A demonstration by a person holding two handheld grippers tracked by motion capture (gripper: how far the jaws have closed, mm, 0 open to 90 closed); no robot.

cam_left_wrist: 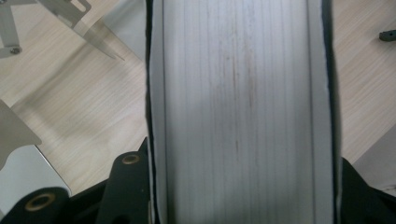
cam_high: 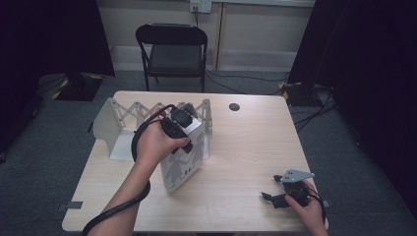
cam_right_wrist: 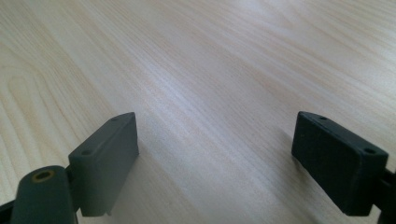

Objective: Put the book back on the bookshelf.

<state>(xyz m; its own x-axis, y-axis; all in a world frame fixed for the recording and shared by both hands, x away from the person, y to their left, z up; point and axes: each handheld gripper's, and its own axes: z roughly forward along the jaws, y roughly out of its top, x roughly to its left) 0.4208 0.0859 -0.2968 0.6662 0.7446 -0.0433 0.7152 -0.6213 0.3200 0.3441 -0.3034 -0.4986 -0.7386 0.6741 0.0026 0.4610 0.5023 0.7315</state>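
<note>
Wooden table (cam_high: 236, 162) is the landmark, w/ everything placed off it. Largest thing on it is the white expanding rack (cam_high: 118, 120) (accordion-type, metal slats), standing along the far-left part of the table top. Just in front of that rack, nearer the table's middle, stands the white book (cam_high: 184, 157), upright on its bottom edge, tilted a bit. In the left gripper view its page block (cam_left_wrist: 238, 112) runs straight up between the jaws, covers pressed on both sides.

Left gripper (cam_high: 178, 123) is clamped on the book's top edge, so it's grasping the book, hand wrapped over the top. Right gripper (cam_high: 275, 196) rests near the table's front-right corner, well apart from the book; jaws spread wide w/ nothing between (bare wood underneath in its own view).

Step in hand, as I read it: carrying or steadying the book upright, prob. en route to a rack slot. Next move calls for lifting it clear of the table, keeping it vertical, lining its spine w/ a gap between slats, then lowering before letting go. Right gripper could steady the rack.
</note>
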